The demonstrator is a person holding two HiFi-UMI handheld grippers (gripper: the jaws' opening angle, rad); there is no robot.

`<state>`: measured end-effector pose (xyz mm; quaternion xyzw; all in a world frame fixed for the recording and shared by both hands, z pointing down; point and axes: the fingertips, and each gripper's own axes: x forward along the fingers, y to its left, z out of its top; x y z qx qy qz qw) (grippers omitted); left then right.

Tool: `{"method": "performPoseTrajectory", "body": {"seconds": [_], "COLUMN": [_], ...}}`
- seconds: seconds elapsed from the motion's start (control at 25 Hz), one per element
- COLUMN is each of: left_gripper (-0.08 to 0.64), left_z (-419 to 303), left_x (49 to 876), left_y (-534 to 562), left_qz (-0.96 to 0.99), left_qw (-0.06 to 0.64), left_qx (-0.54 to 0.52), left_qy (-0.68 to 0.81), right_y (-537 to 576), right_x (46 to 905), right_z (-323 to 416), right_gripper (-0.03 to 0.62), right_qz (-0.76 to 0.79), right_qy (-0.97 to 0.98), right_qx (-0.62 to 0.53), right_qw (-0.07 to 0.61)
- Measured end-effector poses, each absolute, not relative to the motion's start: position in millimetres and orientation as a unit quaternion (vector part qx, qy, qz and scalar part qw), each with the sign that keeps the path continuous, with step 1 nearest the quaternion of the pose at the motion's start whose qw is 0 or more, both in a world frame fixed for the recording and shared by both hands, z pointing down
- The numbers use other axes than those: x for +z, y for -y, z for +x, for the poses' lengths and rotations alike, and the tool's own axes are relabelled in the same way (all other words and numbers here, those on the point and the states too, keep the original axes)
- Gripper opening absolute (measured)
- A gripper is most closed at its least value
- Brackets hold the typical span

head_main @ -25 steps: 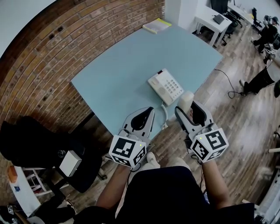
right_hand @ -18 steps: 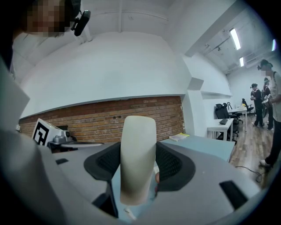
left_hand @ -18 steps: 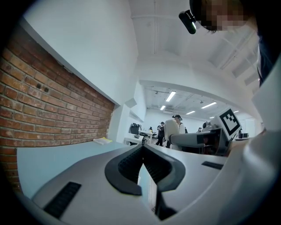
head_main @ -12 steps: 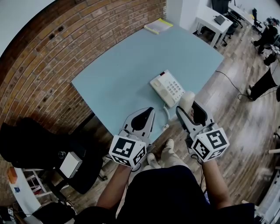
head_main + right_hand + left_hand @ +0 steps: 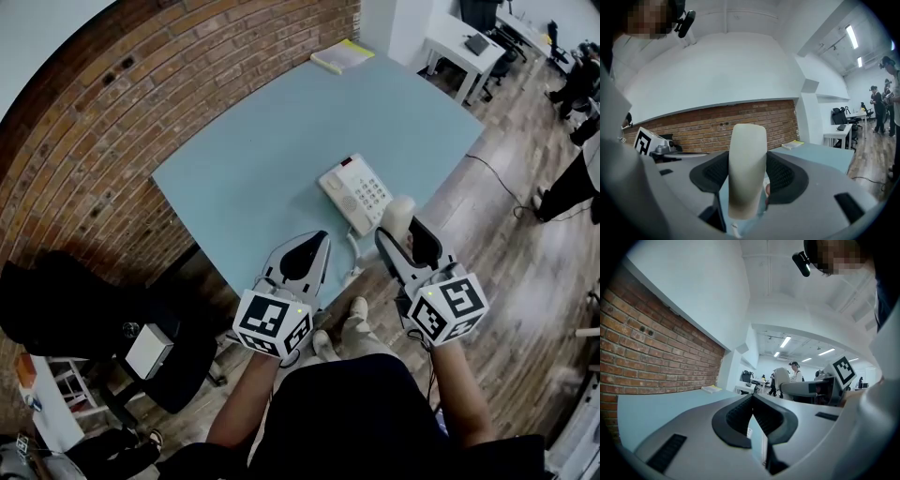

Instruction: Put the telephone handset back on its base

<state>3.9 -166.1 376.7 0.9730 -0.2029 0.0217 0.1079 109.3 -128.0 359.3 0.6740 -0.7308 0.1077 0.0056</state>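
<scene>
The cream telephone base [image 5: 354,193] with its keypad lies on the light blue table [image 5: 253,159], close to the near edge. My right gripper [image 5: 397,238] is shut on the cream handset [image 5: 399,212], which stands upright between its jaws [image 5: 747,168], just right of and nearer than the base. A white coiled cord [image 5: 353,249] runs from the base over the table edge. To the left of the cord and off the near table edge, my left gripper [image 5: 317,246] is shut with nothing in it; its pads [image 5: 740,413] meet.
A yellow-and-white book [image 5: 339,54] lies at the table's far corner. A brick wall [image 5: 112,103] borders the table's left side. A black chair [image 5: 84,309] stands at the left, a white desk [image 5: 473,47] at the far right, and a cable [image 5: 492,173] crosses the wooden floor.
Both grippers stay about where they were, the right one still holding the handset. The base shifts slightly in view. The person's feet have stepped below the table edge.
</scene>
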Motion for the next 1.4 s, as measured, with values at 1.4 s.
{"method": "performPoseTrajectory", "body": {"seconds": [1.4], "left_gripper": [0.009], "left_z": [46], "left_x": [403], "left_y": [219], "left_qz": [0.944], "left_qw": [0.122], "left_qx": [0.053], "left_qy": [0.301], "right_y": [231], "right_x": [463], "right_z": [163], "right_gripper": [0.247], "right_qz": [0.599], "right_qy": [0.775], "right_qx": [0.152], "right_qw": [0.134]}}
